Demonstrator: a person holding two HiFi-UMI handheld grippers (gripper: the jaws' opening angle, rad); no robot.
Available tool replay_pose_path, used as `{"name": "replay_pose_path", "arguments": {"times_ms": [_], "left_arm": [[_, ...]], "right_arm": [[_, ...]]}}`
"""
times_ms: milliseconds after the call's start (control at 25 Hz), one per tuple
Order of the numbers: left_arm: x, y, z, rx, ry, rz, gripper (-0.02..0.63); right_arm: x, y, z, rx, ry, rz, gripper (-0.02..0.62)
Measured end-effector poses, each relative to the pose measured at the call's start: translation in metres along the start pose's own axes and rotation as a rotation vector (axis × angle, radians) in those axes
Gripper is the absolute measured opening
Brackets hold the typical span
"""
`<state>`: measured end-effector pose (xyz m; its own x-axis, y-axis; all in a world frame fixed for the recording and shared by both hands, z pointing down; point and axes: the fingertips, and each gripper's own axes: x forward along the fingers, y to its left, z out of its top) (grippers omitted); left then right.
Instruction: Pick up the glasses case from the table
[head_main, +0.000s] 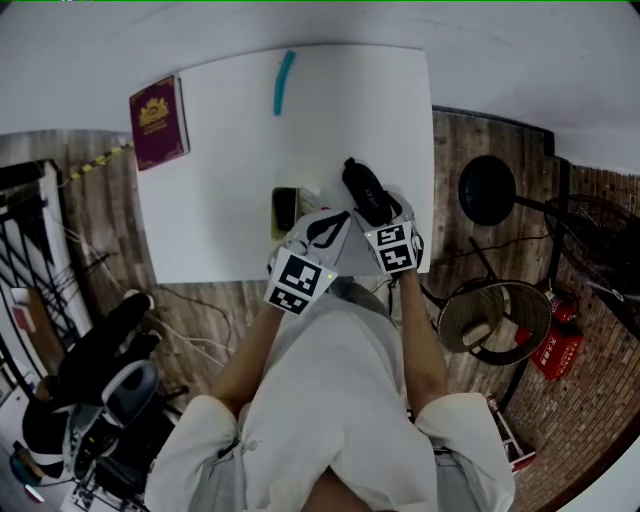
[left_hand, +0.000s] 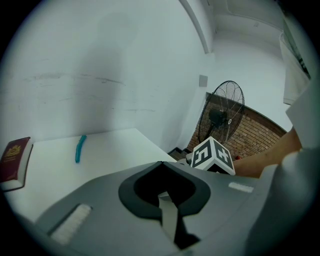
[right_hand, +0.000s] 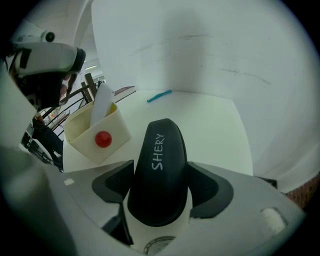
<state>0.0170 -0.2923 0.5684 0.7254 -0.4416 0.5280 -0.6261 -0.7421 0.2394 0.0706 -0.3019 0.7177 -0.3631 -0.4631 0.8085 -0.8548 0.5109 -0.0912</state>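
- The black glasses case (right_hand: 160, 165) lies on the white worktop (head_main: 230, 170), near its near right edge.
- The right gripper (right_hand: 161, 182) has its jaws spread, one on each side of the case.
- The left gripper (left_hand: 161, 165), just left, has its jaws pressed together on nothing.
- A cream box (right_hand: 97, 132) stands left of the case.
- A teal pen (head_main: 284, 82) and a red booklet (head_main: 158, 122) lie at the far side.

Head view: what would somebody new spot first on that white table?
The black glasses case near the front edge of the table, lying between the open jaws of the right gripper. Next, the maroon booklet at the far left corner and the teal stick near the far edge.
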Motion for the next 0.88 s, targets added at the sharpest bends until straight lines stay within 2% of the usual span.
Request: {"name": "replay_pose_path", "arguments": {"times_ms": [480,880], "left_arm": [[-0.008,-0.001,0.002,0.007,-0.02,0.017,0.018],[-0.02,-0.002,0.01,0.015,-0.061,0.046,0.018]], "right_arm": [[-0.005,0.005,0.003,0.03,-0.031,-0.001,0.319],[-0.044,-0.001,0.031,0.065,-0.175,-0.02,0.314]]}}
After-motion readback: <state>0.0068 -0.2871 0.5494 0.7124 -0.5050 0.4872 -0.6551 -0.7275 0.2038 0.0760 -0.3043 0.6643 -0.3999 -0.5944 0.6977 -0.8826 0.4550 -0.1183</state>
